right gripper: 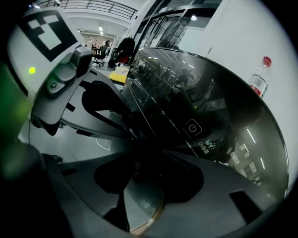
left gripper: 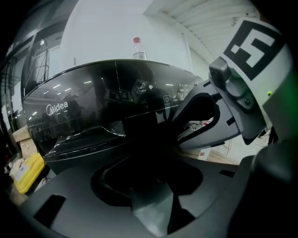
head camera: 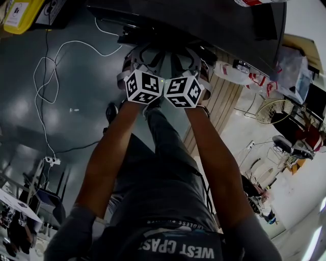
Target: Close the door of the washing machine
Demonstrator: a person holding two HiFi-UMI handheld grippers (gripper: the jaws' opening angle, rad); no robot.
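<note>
The washing machine [head camera: 204, 20] is a dark, glossy body at the top of the head view. Its curved black front panel [left gripper: 93, 111] carries a Midea logo, and a power symbol [right gripper: 193, 127] shows in the right gripper view. My left gripper [head camera: 142, 57] and right gripper [head camera: 189, 57] sit side by side, both pointing at the machine's near edge. In each gripper view the jaws stand apart: left gripper [left gripper: 153, 160], right gripper [right gripper: 149, 160]. The gap between them is dark, and I see nothing gripped. Each gripper shows in the other's view: the right one [left gripper: 209, 116] and the left one [right gripper: 88, 107]. Whether the door is open or closed is unclear.
A plastic bottle [left gripper: 136, 49] with a red cap stands on top of the machine. A white cable [head camera: 51, 66] loops over the grey floor to a power strip [head camera: 51, 160]. A yellow box [head camera: 20, 15] lies at the far left, and wooden planks [head camera: 221, 107] and a fan [head camera: 272, 109] at the right.
</note>
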